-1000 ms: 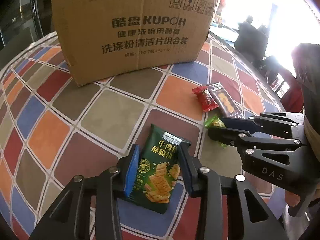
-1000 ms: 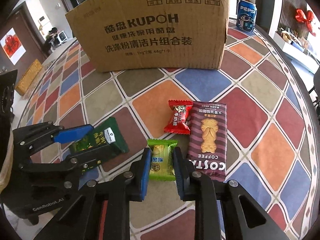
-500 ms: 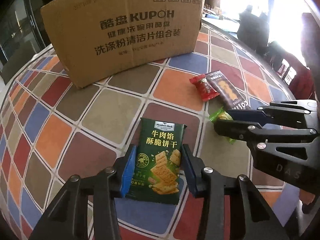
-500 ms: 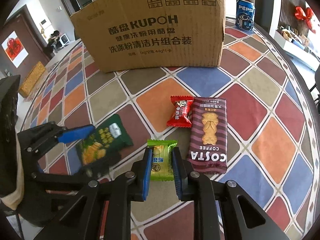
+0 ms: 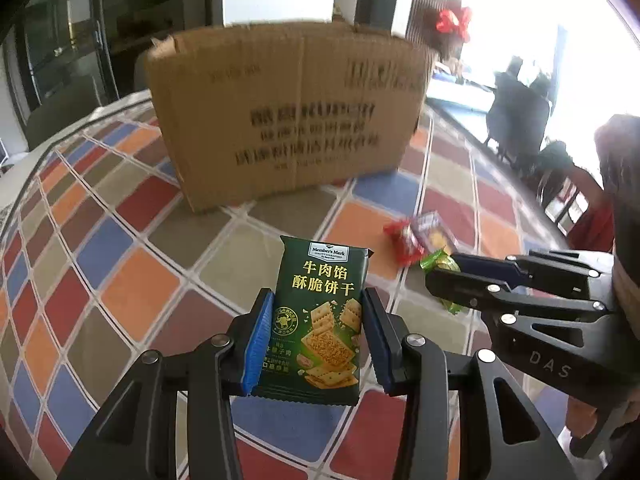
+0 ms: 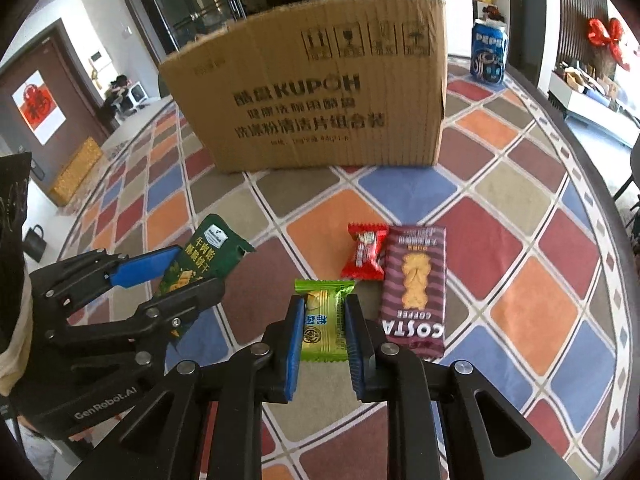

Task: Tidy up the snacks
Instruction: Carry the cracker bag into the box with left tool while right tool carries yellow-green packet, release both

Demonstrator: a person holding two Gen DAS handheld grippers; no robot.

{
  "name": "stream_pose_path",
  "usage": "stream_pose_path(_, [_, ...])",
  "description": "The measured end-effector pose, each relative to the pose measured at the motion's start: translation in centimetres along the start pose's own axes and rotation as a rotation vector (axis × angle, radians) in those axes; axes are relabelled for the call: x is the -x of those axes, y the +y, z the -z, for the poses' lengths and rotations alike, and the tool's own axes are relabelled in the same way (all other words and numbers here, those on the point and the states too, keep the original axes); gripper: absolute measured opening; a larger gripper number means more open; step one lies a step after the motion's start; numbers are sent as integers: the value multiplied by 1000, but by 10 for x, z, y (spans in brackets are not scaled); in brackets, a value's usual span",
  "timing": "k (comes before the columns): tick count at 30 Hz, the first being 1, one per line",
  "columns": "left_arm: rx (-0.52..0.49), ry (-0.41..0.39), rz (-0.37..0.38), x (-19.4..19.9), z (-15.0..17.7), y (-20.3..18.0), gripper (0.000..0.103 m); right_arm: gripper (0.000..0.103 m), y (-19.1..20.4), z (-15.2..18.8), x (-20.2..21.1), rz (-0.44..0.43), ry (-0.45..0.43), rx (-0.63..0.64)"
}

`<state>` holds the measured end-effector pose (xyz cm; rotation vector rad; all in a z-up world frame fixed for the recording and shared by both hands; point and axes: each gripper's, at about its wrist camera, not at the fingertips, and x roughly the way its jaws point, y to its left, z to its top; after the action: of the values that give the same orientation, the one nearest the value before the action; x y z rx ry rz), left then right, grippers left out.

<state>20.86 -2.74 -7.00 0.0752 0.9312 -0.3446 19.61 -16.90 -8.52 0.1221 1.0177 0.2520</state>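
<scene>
Right wrist alone: Pepsi can behind box; both hand-held grippers clamped on packets, left cracker, right candy

I am in a lived-in home, in a dining or sitting room. My round table with a harlequin cloth of coloured diamonds stands before dark glass-fronted cabinets. A brown door bearing a red paper-cut emblem and a red ribbon bow on the slatted wall mark a household.
</scene>
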Motion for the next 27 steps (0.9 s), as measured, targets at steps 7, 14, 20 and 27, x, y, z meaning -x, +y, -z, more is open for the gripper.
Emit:
stream_pose_path(7, [27,-111,-23,30,-28,5,43,21,4,-22,25,-6,-87,11])
stream_pose_path(14, [51,-199,-35,53,-57,11,44,21,10,-56,52,-13,-198,26])
stream_pose_path(20, [75,-261,-43,69,-80,17,44,21,15,-81,70,-20,-269,50])
stream_pose_path(27, [81,-297,-59,80,-108,24,44,21,20,-109,85,-17,-335,70])
